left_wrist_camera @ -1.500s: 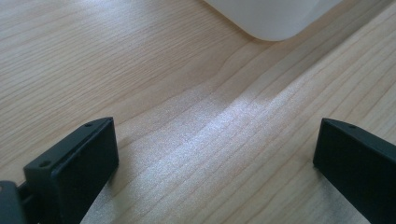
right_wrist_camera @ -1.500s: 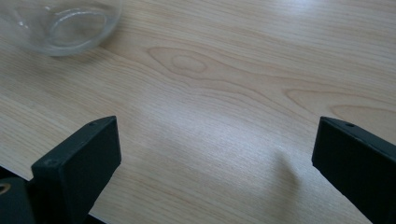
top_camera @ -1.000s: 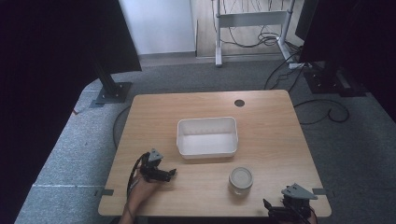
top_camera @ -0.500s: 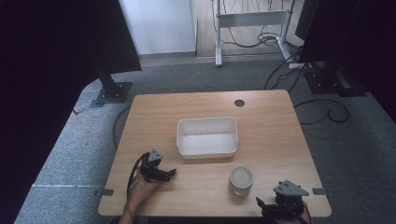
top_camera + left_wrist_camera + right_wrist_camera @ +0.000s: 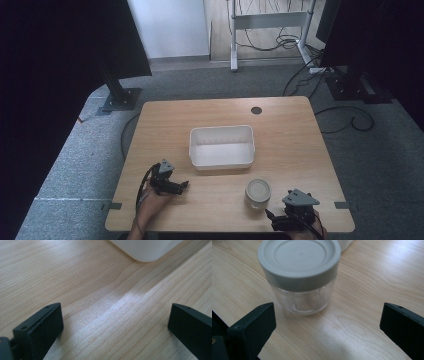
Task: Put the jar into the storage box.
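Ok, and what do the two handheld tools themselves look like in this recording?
Both are black two-jaw tools. The left tool carries a small grey three-cornered plate on top and trails a dark cable along the forearm. The right tool has a larger grey three-cornered plate. Up close, the jaws are flat black rectangular blocks with small screw holes. No sleeves are visible.

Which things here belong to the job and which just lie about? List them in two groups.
In the job:
- glass jar with grey lid, upright, just ahead of the open right gripper
- white tray, maybe its target

Idle:
- left gripper, open over bare table
- cables on the floor
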`<action>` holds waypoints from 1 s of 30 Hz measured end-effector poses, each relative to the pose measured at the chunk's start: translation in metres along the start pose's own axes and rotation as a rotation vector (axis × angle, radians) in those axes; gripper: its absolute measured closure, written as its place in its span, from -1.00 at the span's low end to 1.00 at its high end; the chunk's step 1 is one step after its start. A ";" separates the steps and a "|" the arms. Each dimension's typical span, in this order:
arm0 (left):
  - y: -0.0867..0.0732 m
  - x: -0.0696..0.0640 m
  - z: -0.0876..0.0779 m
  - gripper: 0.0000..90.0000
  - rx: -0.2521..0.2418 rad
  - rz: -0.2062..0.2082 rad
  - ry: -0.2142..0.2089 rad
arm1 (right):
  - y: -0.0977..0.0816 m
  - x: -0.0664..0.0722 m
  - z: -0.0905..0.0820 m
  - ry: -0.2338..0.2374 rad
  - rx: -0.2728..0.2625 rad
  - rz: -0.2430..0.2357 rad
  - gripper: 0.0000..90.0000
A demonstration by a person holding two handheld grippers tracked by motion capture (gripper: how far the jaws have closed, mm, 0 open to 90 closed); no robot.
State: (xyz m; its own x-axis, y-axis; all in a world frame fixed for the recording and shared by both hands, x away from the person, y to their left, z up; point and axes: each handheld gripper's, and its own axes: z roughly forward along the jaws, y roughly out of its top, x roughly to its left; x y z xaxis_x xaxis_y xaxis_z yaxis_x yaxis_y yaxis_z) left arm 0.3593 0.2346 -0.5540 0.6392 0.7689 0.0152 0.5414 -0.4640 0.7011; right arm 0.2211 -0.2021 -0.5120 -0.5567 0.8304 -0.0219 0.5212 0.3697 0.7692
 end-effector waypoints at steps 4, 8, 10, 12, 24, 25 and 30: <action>0.000 0.000 0.000 -1.00 0.000 0.000 0.000 | 0.004 0.002 0.004 0.009 -0.002 -0.015 -1.00; 0.000 0.000 0.000 -1.00 0.000 0.000 0.000 | 0.007 0.004 0.007 0.019 -0.004 -0.024 -1.00; 0.000 0.000 0.000 -1.00 0.000 0.000 0.000 | 0.009 0.005 0.009 0.025 -0.005 -0.029 -1.00; 0.000 0.000 0.000 -1.00 0.000 0.000 0.000 | 0.009 0.006 0.011 0.033 -0.006 -0.029 -1.00; 0.000 0.000 0.000 -1.00 0.001 -0.001 0.001 | 0.017 0.011 0.024 0.066 -0.014 -0.050 -1.00; 0.000 0.000 0.000 -1.00 0.001 -0.001 0.001 | 0.017 0.011 0.025 0.069 -0.013 -0.050 -1.00; 0.000 0.000 0.000 -1.00 0.001 -0.001 0.001 | 0.019 0.011 0.031 0.081 -0.010 -0.045 -1.00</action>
State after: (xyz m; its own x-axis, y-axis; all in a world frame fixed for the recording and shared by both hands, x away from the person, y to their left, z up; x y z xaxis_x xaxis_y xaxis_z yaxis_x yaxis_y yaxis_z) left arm 0.3597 0.2342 -0.5539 0.6383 0.7696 0.0154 0.5423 -0.4638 0.7006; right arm 0.2450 -0.1727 -0.5174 -0.6301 0.7765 -0.0051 0.4884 0.4013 0.7749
